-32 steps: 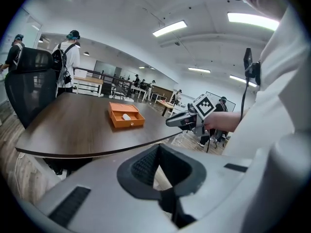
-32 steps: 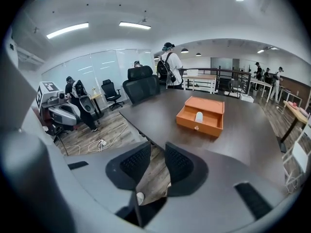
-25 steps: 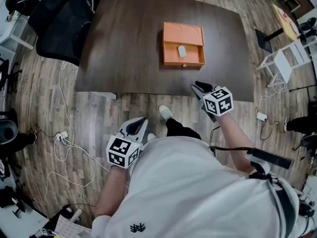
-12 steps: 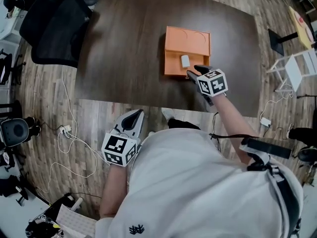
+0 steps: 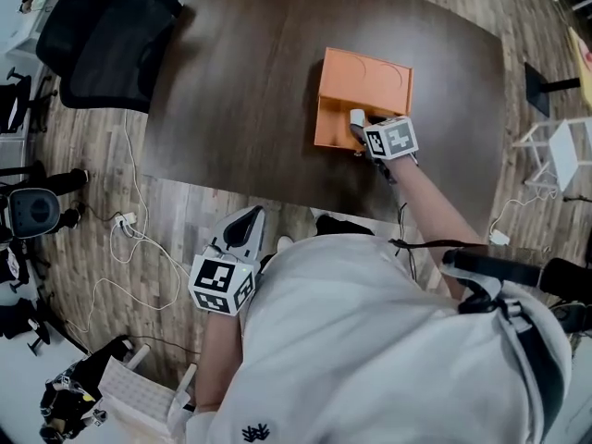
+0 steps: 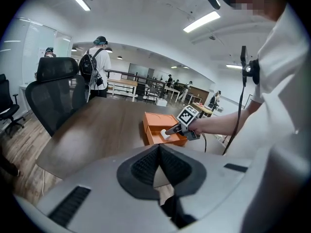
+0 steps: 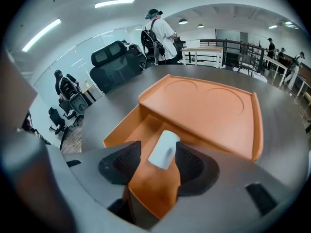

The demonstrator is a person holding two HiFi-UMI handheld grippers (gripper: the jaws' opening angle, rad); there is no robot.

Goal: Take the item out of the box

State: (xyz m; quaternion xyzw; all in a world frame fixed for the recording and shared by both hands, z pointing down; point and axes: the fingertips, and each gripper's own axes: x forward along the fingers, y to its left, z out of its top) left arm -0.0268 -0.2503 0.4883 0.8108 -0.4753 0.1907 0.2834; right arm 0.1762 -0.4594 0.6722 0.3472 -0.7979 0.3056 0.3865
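The right tool is reaching into the orange box, which is sitting on the dark tabletop. Its jaws are opening and standing wide, one on each side of the white item. The item is lying on the bottom of the box's open front compartment, just short of the raised panel with two round hollows.

Key relation: the item's long axis is running away from the tool, roughly in line with the jaws, with the far end tipping slightly right. So the jaws are spanning its short width. Its near end is sitting between the pads and its far end is poking out past the fingertips.

A gap is showing at the left pad. The right pad is sitting just beside the item's edge, and whether it is touching cannot be told. Nothing is reading as a grip yet.

The left tool is hanging off the tabletop edge by the person's body, over the wooden floor and well apart from the box. Its jaws are together with nothing between them. The right tool is clearly the nearer one.

Judgement: the coming move is looking like a squeeze across the short width, then a lift clear of the box's front wall. The item is looking smooth and rounded, so an off-centre squeeze may be risking a twist or slip.
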